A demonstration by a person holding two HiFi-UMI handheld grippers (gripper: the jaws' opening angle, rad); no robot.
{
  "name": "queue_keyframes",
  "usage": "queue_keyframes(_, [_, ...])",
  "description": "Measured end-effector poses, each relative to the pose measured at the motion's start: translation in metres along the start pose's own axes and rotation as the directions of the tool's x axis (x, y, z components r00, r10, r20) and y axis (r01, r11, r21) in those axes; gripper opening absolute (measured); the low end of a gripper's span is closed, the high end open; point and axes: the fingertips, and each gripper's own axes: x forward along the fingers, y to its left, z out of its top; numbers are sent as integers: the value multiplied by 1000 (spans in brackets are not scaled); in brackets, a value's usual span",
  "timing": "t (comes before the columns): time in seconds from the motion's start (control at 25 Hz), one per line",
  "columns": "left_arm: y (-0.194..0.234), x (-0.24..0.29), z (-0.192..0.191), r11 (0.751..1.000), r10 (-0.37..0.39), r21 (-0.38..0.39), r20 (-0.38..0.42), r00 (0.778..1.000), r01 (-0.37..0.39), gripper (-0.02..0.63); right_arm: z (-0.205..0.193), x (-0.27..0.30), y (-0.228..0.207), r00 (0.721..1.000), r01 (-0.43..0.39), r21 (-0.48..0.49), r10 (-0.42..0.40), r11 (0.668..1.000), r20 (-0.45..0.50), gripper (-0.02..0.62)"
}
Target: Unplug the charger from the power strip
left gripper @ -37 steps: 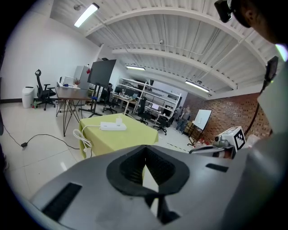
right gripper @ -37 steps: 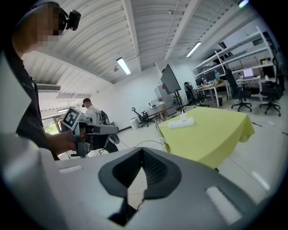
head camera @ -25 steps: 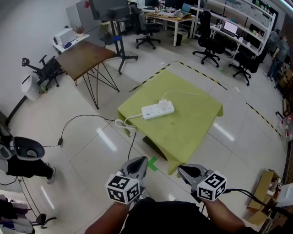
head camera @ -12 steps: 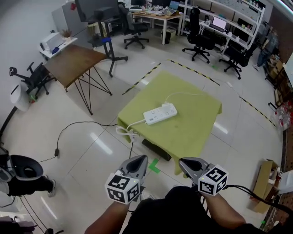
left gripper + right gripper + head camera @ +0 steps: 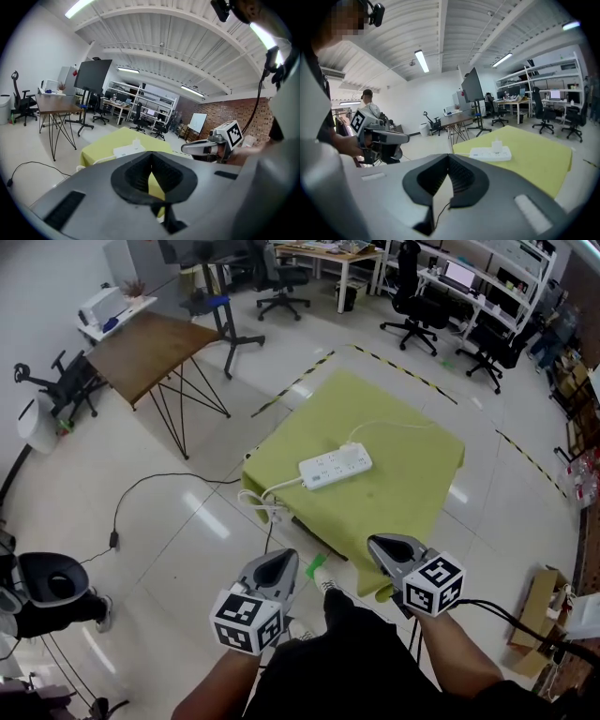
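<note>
Both claws have drawn nearer the green-covered worktop [image 5: 403,498], side by side in front of the person. Left claw [image 5: 280,562] and right claw [image 5: 382,546] are each closed tight, with nothing between the jaws. Well ahead of both, the white charger [image 5: 497,145] stands plugged into the power strip [image 5: 335,466], which lies on the worktop.

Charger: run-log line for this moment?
charger plugged into power strip | left gripper shut, empty | right gripper shut, empty | both short of green table
</note>
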Motion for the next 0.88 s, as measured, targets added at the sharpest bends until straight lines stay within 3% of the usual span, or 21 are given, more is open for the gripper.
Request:
queue_keyframes(0.24, [26,21,0,999,39,17,-28,999,-38,6,19,41,-70,996,89,-49,-89,995,6,3])
queue_keyframes(0.52, [53,58,9,998,67,3,-64,996,-67,6,12,107,-131,993,105,-48,-107,993,-43,14])
queue_keyframes(0.88, [82,97,5,990,135,-25,-127,983,-140,6,-8,185,-214,970,209,-50,-213,977,-117,206])
